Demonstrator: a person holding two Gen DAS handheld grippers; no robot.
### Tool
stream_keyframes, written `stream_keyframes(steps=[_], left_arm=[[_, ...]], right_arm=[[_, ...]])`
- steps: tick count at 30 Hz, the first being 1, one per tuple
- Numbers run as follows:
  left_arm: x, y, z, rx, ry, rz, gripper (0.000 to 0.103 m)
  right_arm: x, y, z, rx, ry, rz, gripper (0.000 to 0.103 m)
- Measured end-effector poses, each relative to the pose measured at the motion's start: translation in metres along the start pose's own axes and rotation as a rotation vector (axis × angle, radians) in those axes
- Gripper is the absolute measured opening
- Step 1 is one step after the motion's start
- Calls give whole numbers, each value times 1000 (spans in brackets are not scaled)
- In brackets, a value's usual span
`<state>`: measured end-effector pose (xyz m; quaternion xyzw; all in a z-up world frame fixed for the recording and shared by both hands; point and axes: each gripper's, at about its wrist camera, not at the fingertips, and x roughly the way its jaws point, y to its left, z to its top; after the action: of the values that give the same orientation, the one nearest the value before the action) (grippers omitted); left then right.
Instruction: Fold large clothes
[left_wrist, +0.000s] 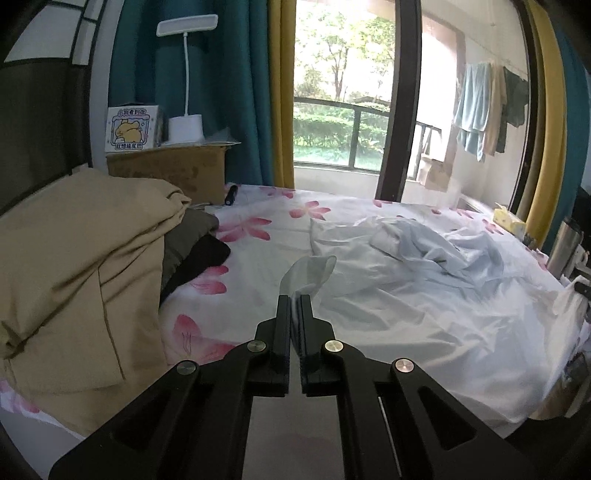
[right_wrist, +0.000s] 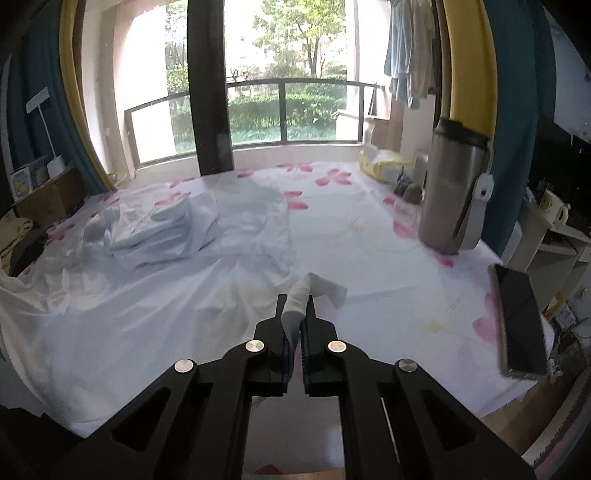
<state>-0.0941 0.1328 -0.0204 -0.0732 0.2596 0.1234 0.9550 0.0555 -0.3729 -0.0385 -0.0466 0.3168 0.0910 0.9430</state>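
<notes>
2 claws clamped: my left gripper (left_wrist: 295, 297) and right gripper (right_wrist: 296, 297) each pinch an edge of the pale blue-white crumpled cotton garment (left_wrist: 406, 266) ahead. Judgement: lift evenly, keep the edge taut.

A steel flask (right_wrist: 452, 192) is seen standing ahead to the right, with a phone (right_wrist: 519, 325) lying nearer. A lamp (left_wrist: 184, 125) and a cartoon box (left_wrist: 131, 129) are set on a cardboard carton (left_wrist: 166, 173) far left.
</notes>
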Motion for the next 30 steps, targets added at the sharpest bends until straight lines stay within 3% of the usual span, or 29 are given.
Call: stream_keyframes(steps=[30], left_arm=[[30,-8,68,-16,-64,51,4]], right_arm=[[17,-30,63,54,-85,-33,5]])
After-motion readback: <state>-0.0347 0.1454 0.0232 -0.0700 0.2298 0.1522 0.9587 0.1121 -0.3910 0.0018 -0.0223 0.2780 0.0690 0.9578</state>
